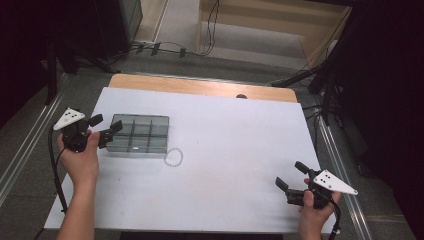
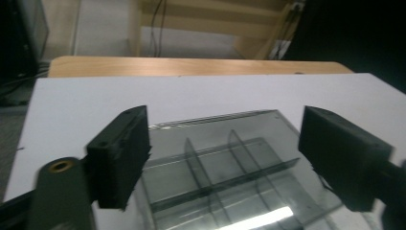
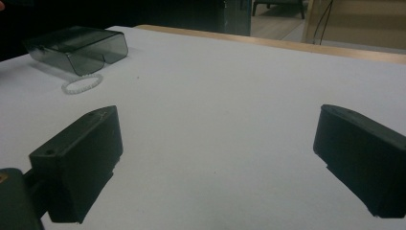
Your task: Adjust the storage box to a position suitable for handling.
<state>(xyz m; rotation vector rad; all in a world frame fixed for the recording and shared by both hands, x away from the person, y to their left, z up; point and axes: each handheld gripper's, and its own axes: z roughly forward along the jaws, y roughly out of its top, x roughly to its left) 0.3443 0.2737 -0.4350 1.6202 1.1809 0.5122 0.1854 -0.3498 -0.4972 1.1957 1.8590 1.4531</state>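
Note:
A smoky clear plastic organiser box point(image 1: 139, 133) with several compartments lies on the white table cover point(image 1: 230, 150), at its left. My left gripper point(image 1: 107, 125) hovers at the box's left end. In the left gripper view the box point(image 2: 225, 172) lies just beyond and below the gripper point(image 2: 225, 124), whose jaws stand apart and do not press on it. A white bead bracelet point(image 1: 173, 157) lies on the cover by the box's near right corner. My right gripper point(image 1: 289, 174) rests open near the front right edge. It looks across bare cover toward the box point(image 3: 79, 48) and the bracelet point(image 3: 82, 84).
A strip of bare wooden tabletop point(image 1: 200, 86) shows along the far edge. Cables point(image 1: 165, 48) run over the floor behind the table. Dark equipment stands at both sides, and metal rails point(image 1: 345, 170) run alongside the table's right edge.

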